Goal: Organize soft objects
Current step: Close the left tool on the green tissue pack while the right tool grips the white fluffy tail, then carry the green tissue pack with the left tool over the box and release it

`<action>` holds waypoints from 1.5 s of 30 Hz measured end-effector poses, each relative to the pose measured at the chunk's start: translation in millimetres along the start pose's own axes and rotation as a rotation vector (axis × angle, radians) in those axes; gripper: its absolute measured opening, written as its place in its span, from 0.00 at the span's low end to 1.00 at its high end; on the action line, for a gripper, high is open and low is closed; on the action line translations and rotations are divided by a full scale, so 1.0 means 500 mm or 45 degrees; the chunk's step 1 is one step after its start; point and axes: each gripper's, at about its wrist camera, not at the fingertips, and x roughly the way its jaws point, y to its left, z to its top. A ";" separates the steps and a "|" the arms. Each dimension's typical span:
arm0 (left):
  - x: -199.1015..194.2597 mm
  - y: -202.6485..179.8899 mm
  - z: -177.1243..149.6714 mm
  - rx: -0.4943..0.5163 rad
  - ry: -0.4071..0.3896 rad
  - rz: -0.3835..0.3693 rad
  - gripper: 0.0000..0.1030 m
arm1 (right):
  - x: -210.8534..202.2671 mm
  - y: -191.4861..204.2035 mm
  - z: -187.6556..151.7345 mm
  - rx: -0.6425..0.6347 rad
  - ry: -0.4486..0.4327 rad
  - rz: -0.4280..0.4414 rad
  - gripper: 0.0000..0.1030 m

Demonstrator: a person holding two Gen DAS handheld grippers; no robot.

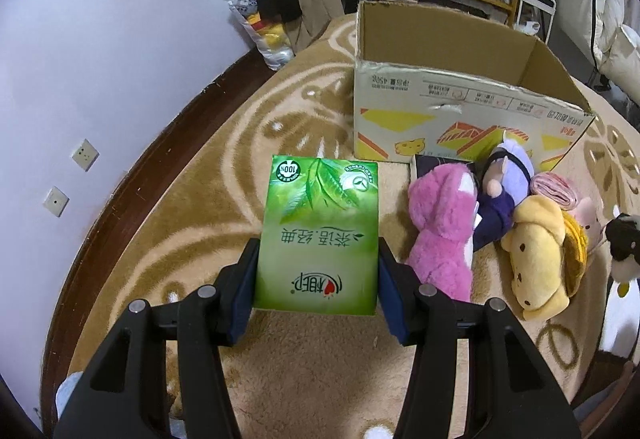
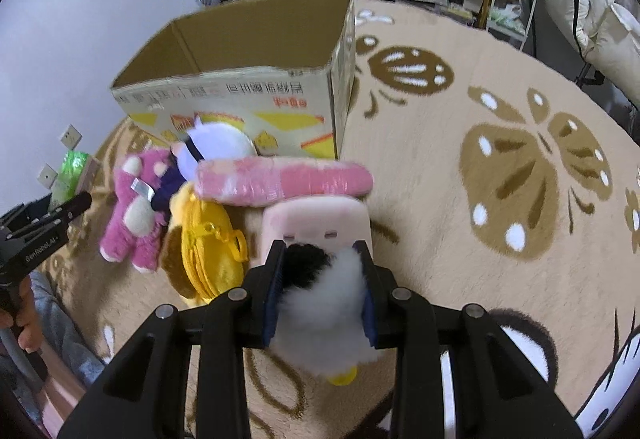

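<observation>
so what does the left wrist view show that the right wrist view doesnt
Only the left wrist view shows the left gripper shut on the green tissue pack, face up with its print readable.

Only the right wrist view shows the right gripper shut on a black-and-white plush, the butterfly pattern on the rug, and the full length of the pink roll.

Both show the open cardboard box, the pink bear, the purple plush and the yellow plush.
</observation>
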 end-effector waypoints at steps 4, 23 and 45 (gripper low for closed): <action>-0.016 0.003 0.001 -0.006 -0.046 0.013 0.51 | -0.019 0.002 0.007 -0.005 -0.070 0.004 0.33; -0.089 -0.015 0.018 0.030 -0.293 0.083 0.51 | -0.129 0.043 0.071 -0.060 -0.435 0.040 0.33; -0.109 -0.062 0.198 0.072 -0.482 0.086 0.51 | -0.130 0.069 0.245 -0.154 -0.576 -0.015 0.33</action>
